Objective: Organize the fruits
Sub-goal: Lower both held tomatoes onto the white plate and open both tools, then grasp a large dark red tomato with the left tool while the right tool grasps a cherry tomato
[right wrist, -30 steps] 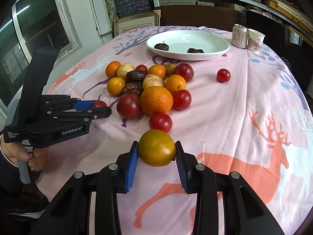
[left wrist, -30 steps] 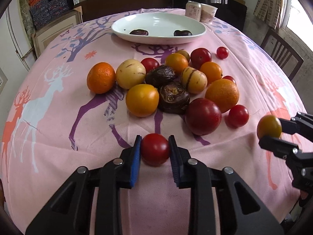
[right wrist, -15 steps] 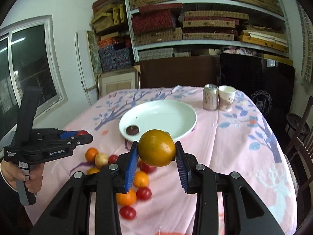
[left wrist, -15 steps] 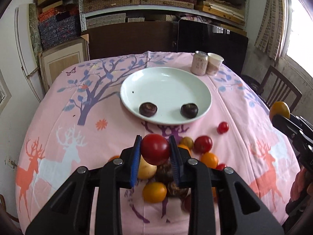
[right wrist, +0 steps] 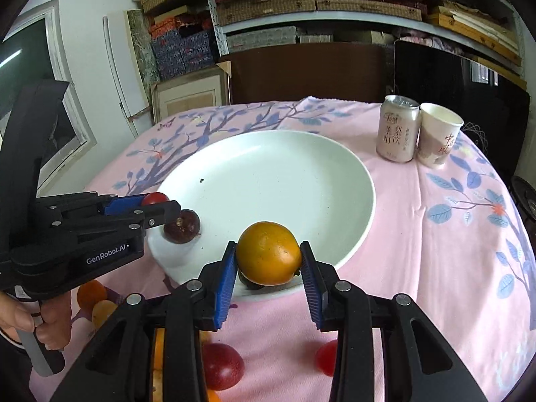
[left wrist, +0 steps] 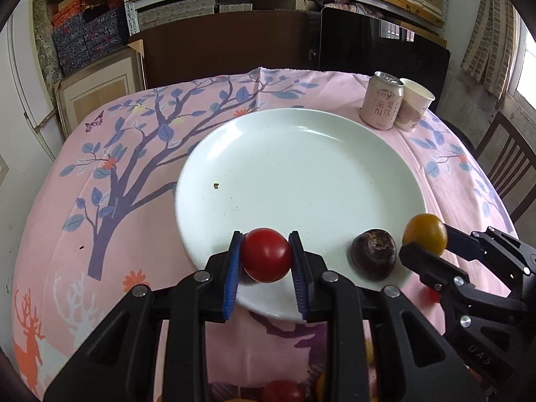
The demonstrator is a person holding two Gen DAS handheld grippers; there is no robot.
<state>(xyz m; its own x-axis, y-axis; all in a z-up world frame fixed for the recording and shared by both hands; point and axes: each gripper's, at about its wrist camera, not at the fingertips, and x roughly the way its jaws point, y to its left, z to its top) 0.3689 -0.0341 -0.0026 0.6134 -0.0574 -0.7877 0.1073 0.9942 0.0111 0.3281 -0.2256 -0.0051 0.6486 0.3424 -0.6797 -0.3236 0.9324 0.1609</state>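
My left gripper (left wrist: pixel 266 261) is shut on a red tomato (left wrist: pixel 266 254) and holds it over the near rim of the white plate (left wrist: pixel 284 167). My right gripper (right wrist: pixel 268 264) is shut on an orange fruit (right wrist: pixel 268 253) over the plate's (right wrist: pixel 268 174) near right rim. The orange fruit also shows in the left wrist view (left wrist: pixel 424 234). A dark purple fruit (left wrist: pixel 373 258) lies on the plate; it shows in the right wrist view (right wrist: pixel 182 226) beside the left gripper (right wrist: pixel 157 206). Another dark fruit is mostly hidden under the orange fruit.
A pink drink can (right wrist: pixel 398 129) and a paper cup (right wrist: pixel 437 139) stand at the table's far right. Several loose fruits (right wrist: pixel 221 365) lie on the pink cloth near me, below the grippers. A wooden chair (left wrist: pixel 509 164) stands to the right.
Both grippers have moved forward and down from above the fruit pile to the plate's near rim, each still holding its fruit.
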